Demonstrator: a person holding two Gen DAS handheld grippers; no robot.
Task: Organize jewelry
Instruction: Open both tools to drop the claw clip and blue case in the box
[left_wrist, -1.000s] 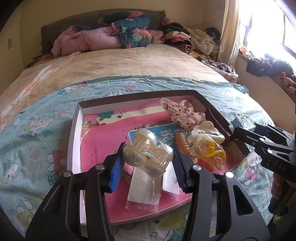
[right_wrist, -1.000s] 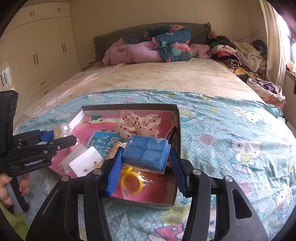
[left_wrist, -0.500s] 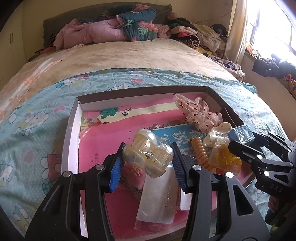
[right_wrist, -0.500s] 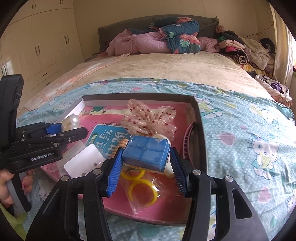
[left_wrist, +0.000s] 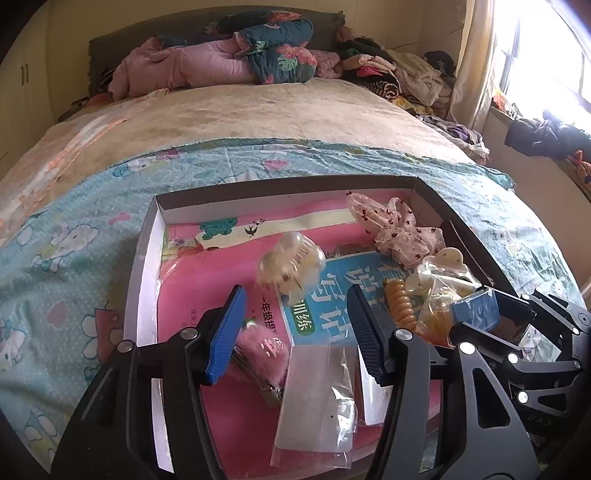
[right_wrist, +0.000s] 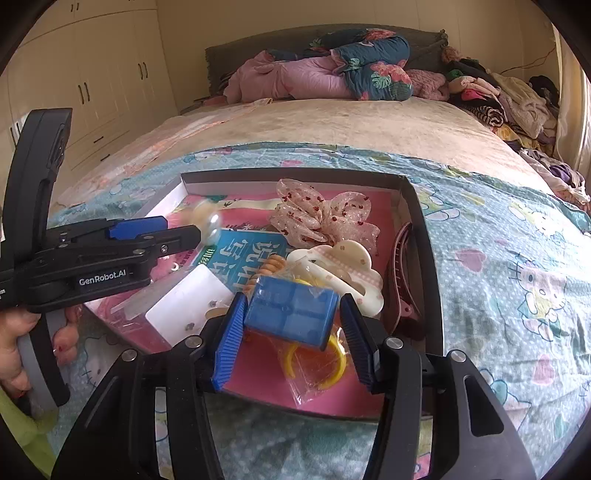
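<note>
A shallow box (left_wrist: 147, 266) (right_wrist: 417, 206) with a pink lining lies on the bed and holds hair accessories. My left gripper (left_wrist: 295, 314) (right_wrist: 184, 230) is open over it. A bagged cream hair claw (left_wrist: 291, 266) (right_wrist: 208, 221) is blurred just past the fingertips, free of them. My right gripper (right_wrist: 291, 314) (left_wrist: 480, 317) is at the box's right side, its jaws spread slightly; a bagged blue compartment case (right_wrist: 291, 314) (left_wrist: 476, 312) sits between them, contact unclear. A spotted pink scrunchie (left_wrist: 395, 229) (right_wrist: 325, 218) lies at the back.
In the box: a blue booklet (left_wrist: 332, 295), a fluffy pink clip (left_wrist: 262, 350), clear packets (left_wrist: 317, 402), an orange coil tie (left_wrist: 400, 306), a white cloud clip (right_wrist: 340, 269), yellow rings (right_wrist: 317, 362), a pink comb (right_wrist: 399, 280). Bedding and clothes (right_wrist: 332, 70) pile at the bed's head.
My left gripper has opened and let go of the cream hair claw, which drops forward into the box. My right gripper has moved further over the box with the blue case and loosened slightly.
</note>
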